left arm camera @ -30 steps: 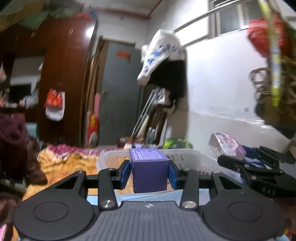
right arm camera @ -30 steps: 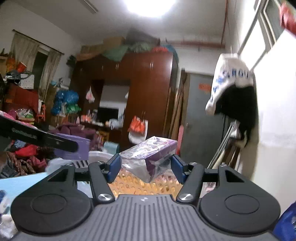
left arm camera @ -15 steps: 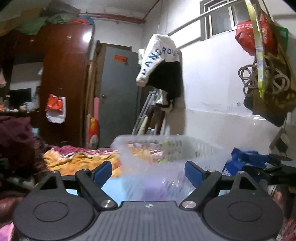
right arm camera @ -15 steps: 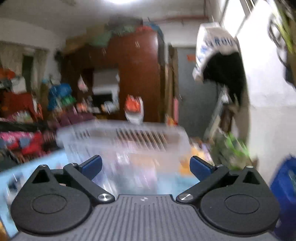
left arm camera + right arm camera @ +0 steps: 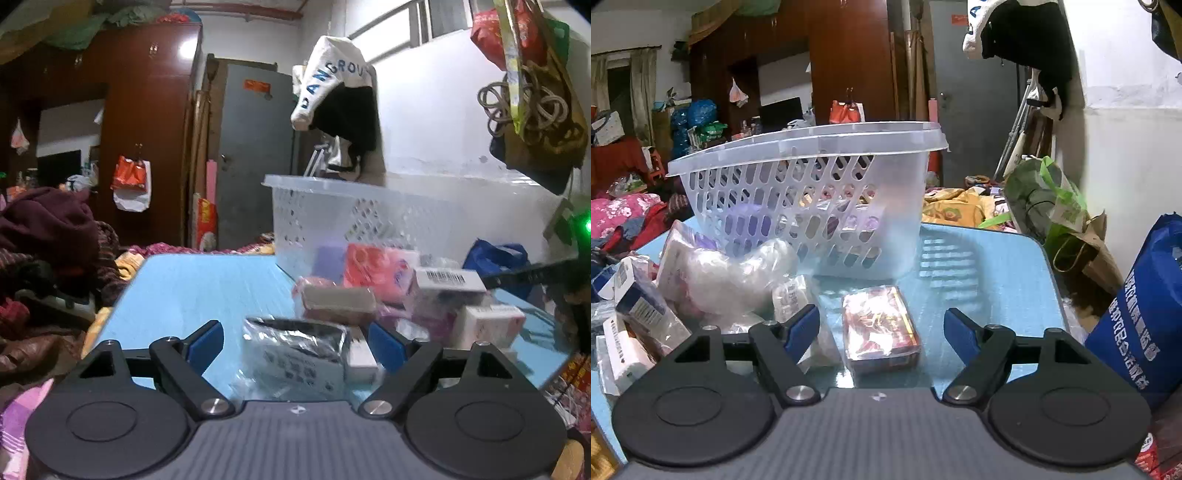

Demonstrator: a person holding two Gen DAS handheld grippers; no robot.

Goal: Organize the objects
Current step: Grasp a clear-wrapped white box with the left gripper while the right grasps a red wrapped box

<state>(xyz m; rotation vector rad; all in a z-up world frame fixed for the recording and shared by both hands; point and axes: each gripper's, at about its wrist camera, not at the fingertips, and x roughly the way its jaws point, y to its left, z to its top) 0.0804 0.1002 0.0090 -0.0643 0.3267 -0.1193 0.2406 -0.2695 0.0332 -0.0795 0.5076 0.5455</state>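
Observation:
A clear plastic basket (image 5: 369, 214) (image 5: 812, 173) stands on a light blue table (image 5: 192, 291) (image 5: 990, 269), with purple and other packs inside. My left gripper (image 5: 295, 343) is open and empty, its fingers on either side of a dark plastic-wrapped pack (image 5: 295, 347) on the table. My right gripper (image 5: 882, 328) is open and empty around a red wrapped box (image 5: 879, 328) lying flat. A pile of small boxes and wrapped packs (image 5: 417, 295) (image 5: 683, 280) lies in front of the basket.
A blue bag (image 5: 1137, 325) stands at the table's right edge, with a green bag (image 5: 1045, 199) behind it. Clothes (image 5: 48, 236) are heaped left of the table. A white wall (image 5: 443, 122) with hanging bags runs along the right.
Both grippers let go of their purple boxes over the basket and opened. They then dropped down and back to the table, each now around a pack lying there.

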